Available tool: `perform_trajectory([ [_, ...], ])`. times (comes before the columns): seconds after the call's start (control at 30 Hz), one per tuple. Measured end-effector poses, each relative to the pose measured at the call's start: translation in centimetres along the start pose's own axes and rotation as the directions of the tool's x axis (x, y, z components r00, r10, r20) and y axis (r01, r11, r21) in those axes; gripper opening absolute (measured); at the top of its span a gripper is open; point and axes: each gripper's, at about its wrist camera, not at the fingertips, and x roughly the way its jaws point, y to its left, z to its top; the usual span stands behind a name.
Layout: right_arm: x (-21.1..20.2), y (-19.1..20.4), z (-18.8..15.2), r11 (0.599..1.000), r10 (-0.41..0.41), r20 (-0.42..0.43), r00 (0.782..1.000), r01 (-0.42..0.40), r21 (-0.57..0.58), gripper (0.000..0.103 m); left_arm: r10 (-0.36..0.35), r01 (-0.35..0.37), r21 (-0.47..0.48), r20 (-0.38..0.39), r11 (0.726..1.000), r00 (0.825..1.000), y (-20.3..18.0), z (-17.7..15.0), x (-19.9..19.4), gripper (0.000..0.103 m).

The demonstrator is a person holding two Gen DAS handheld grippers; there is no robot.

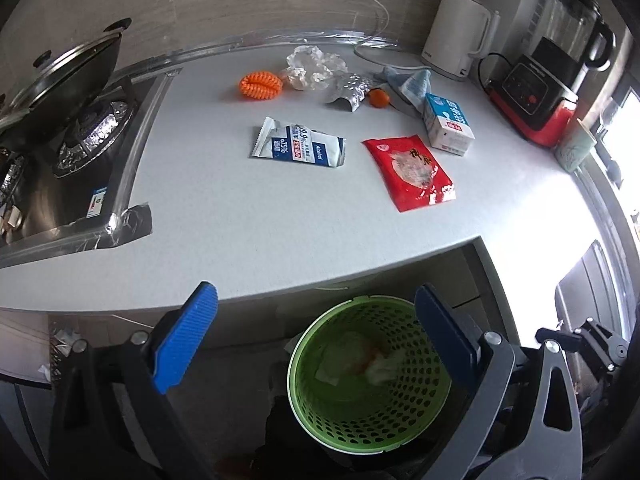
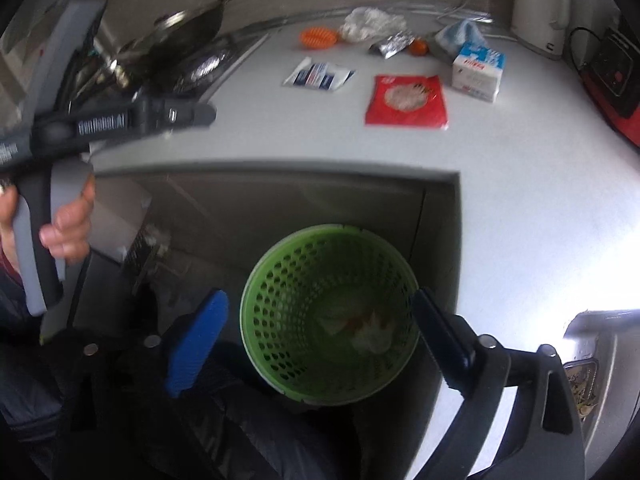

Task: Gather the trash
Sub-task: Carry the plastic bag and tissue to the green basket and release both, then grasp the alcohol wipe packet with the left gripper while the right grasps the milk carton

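Nearest us: both tongs spread wide, nothing between the pads. Left gripper [image 1: 316,340] hangs over the green basket [image 1: 348,436], which sits on the floor below the counter edge; right gripper [image 2: 320,344] straddles the same basket w/ its rim between the jaws, not touching. Inside we make out pale crumpled scraps plus an orange bit.

Outward on the counter [image 1: 240,216], left view: red packet [image 1: 410,172] at 1 o'clock, alcohol-wipe sachet [image 1: 298,144] at 12, milk carton [image 1: 448,124] just beyond the red one, then foil wrapper [image 1: 348,90], crumpled plastic [image 1: 314,66], orange brush [image 1: 261,85], small orange [image 1: 379,97].

Risks, our guess: flat packets may slip from wide pads; reaching the carton could knock the kettle [image 1: 456,36]; the brush and the orange may not be trash.
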Motion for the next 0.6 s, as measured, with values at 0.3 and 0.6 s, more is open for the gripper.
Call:
perform_trajectory([
  [0.3,-1.5,-2.0,4.2,0.986,-0.127,0.123,0.984,0.112,0.120,0.097,-0.022,0.023,-0.055,0.020,0.998,1.000,1.8,3.0,1.7,0.095],
  [0.6,-1.7,-3.6,8.5,0.959,-0.240,0.196,0.951,0.201,0.197,0.100,0.049,-0.044,-0.145,0.032,0.988,0.998,2.8,7.7,4.5,0.095],
])
